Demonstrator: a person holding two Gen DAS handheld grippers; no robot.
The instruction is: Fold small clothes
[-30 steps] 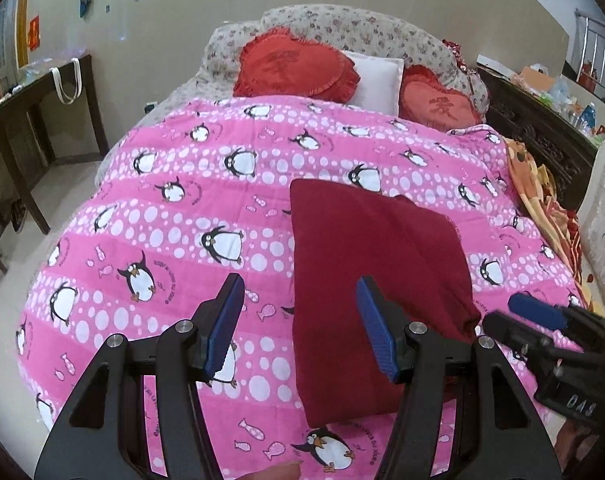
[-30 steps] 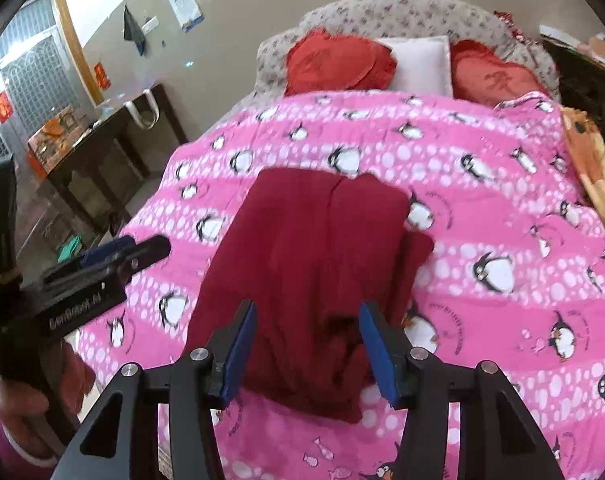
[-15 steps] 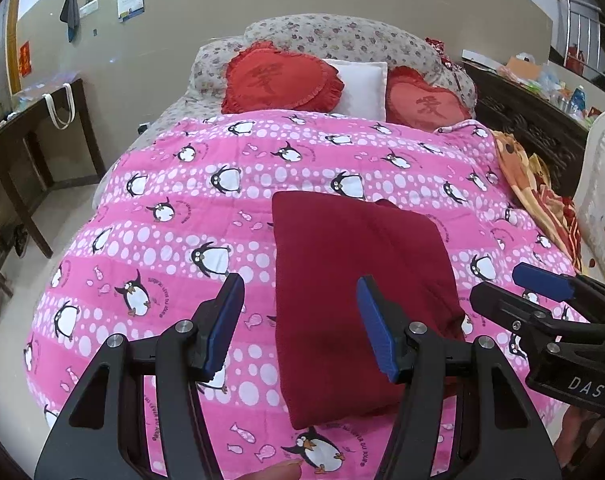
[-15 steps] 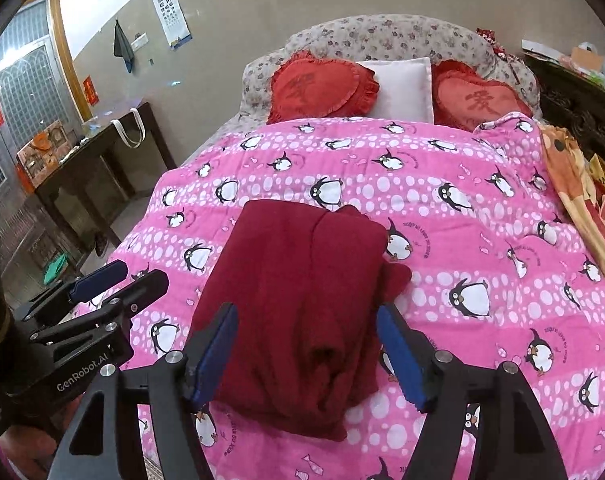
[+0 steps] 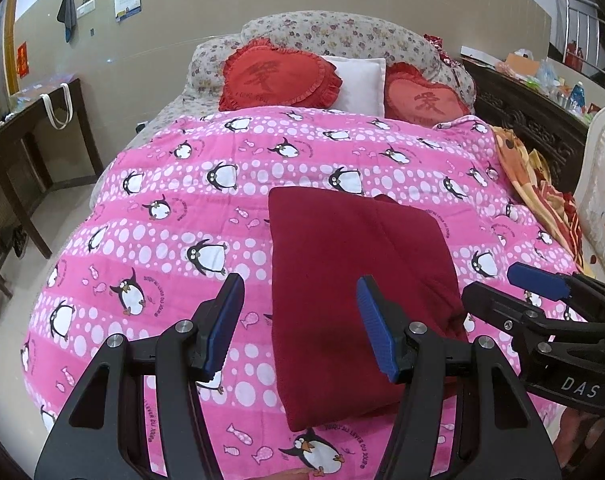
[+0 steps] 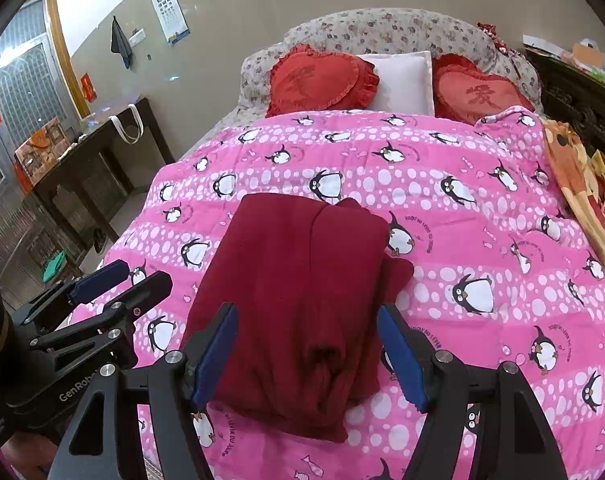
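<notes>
A dark red garment [image 5: 342, 264] [image 6: 302, 264] lies folded into a rough rectangle on the pink penguin quilt [image 5: 162, 240] [image 6: 482, 240]. Its right side is doubled over and bunched near the front edge. My left gripper [image 5: 300, 320] hovers open above the garment's near left part, with nothing between its blue pads. It also shows at the left of the right wrist view, as the left gripper [image 6: 122, 286]. My right gripper [image 6: 306, 344] hangs open over the garment's near end, holding nothing. The left wrist view catches it at the right edge, as the right gripper [image 5: 514, 292].
Two red heart cushions [image 5: 278, 80] and a white pillow [image 5: 358, 84] sit at the bed's head. A dark wooden table [image 5: 30, 128] stands left of the bed. An orange patterned blanket [image 5: 542, 192] and a white chair [image 5: 602, 184] border the right side.
The right gripper's jaws have spread wider. Both views have drawn back a little from the garment, which lies as it did.
</notes>
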